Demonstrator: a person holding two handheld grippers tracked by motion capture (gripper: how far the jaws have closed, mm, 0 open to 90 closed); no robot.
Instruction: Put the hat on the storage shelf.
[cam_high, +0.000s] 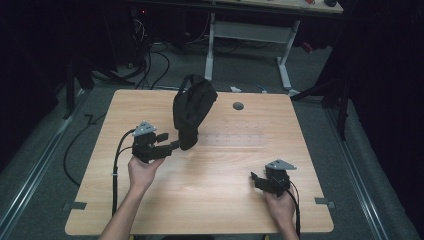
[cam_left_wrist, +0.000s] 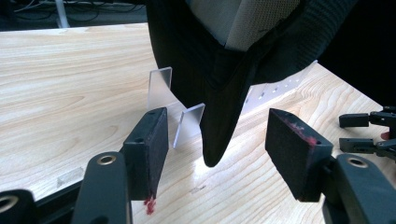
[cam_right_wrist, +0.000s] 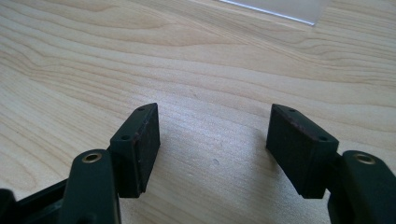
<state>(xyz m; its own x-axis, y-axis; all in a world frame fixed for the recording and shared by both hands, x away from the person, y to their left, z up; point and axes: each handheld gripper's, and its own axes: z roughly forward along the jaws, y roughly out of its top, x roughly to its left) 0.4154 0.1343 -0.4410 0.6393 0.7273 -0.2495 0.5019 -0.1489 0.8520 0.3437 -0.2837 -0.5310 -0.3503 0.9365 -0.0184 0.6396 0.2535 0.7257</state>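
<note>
surface: pale wood | black cap: propped on a clear stand at centre-left, peak tip hanging down between left tool pads, untouched | left tool: spread | right tool: spread, nothing between, low over bare wood

We see a black cap at centre frame, our left gripper beside it, right gripper lower right.

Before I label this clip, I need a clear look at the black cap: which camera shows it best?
The high view shows the black cap whole, propped on a clear stand on the table, just ahead of the open left gripper. The left gripper view gives only its underside and pointed brim close up. The right gripper view faces bare wood.
</note>
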